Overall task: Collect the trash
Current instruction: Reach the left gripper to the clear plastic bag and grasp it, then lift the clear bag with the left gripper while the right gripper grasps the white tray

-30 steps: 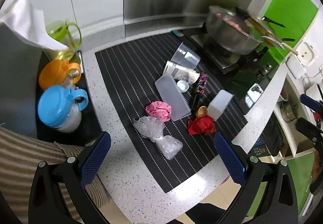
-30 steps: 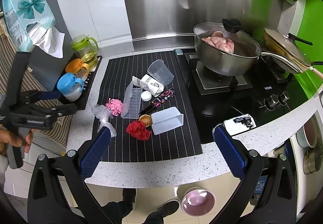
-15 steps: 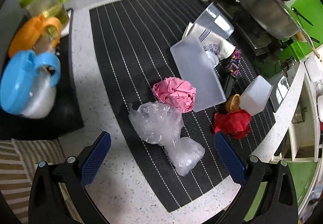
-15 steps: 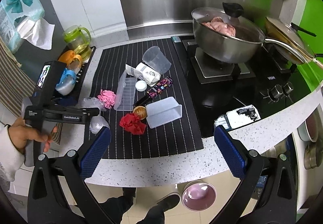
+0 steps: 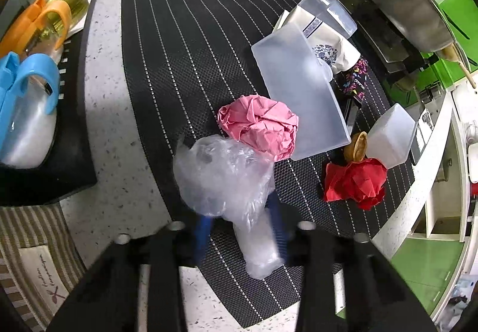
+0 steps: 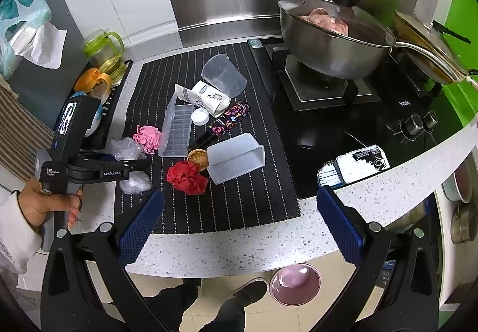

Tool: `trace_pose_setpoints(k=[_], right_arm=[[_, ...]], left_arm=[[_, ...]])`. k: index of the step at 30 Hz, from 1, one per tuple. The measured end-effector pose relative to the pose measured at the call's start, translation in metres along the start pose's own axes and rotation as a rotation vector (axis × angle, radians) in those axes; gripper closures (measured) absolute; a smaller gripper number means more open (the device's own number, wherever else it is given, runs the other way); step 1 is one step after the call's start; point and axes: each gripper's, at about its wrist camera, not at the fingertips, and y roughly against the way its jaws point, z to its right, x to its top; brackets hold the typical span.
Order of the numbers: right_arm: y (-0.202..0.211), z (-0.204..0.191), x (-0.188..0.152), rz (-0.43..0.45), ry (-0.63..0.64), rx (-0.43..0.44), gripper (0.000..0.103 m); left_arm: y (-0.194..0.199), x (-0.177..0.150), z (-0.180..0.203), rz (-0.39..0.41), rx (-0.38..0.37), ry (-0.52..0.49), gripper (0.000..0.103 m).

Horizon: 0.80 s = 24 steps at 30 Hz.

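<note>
Bare striped mat [image 6: 239,203] along front table edge: open passage. Mid-mat crowded: red paper ball [image 6: 186,176], white box [image 6: 236,158], ice tray [image 6: 176,128], pink paper ball [image 5: 260,125] touching crumpled plastic bag [image 5: 224,179]. Right blocked by lidded pot [image 6: 331,42] on stove; left by jug rack [image 5: 74,122].

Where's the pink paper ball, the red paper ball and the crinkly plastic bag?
pink paper ball [image 5: 260,125], left wrist view, its crumpled middle
red paper ball [image 5: 355,182], left wrist view, its centre
plastic bag [image 5: 224,179], left wrist view, its puffy upper part

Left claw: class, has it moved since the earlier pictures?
Yes. The left claw has come down toward the striped mat and is closing around the clear plastic bag.
</note>
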Motion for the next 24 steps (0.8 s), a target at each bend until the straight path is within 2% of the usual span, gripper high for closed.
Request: trace_pose_setpoints(k=[7,17,20,24], right_arm=[[-0.009,-0.001,0.003,-0.004,-0.003,0.01,0.003],[-0.042,0.0,0.012,-0.027,-0.049,0.027,0.003],[-0.059,0.003,0.015,-0.04,-0.096,0.049,0.003],[-0.09,0.012,0.017,-0.111,-0.207,0.111,0.003]], left_arm=[[0.013,-0.006,-0.002,0.043,-0.013,-0.005,0.081],[0.06,-0.019,0.006,0.164,-0.008,-0.053,0.081],[0.068,-0.019,0.009,0.19,-0.01,-0.061,0.081],[0.075,-0.017,0.014,0.208,-0.018,-0.066,0.081]])
